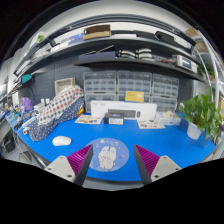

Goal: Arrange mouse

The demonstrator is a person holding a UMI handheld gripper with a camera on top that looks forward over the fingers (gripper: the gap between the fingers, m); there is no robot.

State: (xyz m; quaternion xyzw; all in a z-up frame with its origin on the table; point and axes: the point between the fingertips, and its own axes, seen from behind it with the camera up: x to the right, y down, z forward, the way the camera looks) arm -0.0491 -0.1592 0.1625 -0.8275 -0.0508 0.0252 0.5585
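A white mouse [62,141] lies on the blue table [160,142], to the left of and a little beyond my left finger. A round pale mouse mat with a white rabbit print [107,153] lies on the table between my fingers and just ahead of them. My gripper [113,160] is open, its two purple pads [82,158] wide apart above the table's near edge, holding nothing.
A patterned cloth bundle [57,108] lies at the back left. A white box [110,107] and papers sit at the back centre. A potted green plant [203,115] stands at the right. Shelves and drawer cabinets [120,84] line the wall behind.
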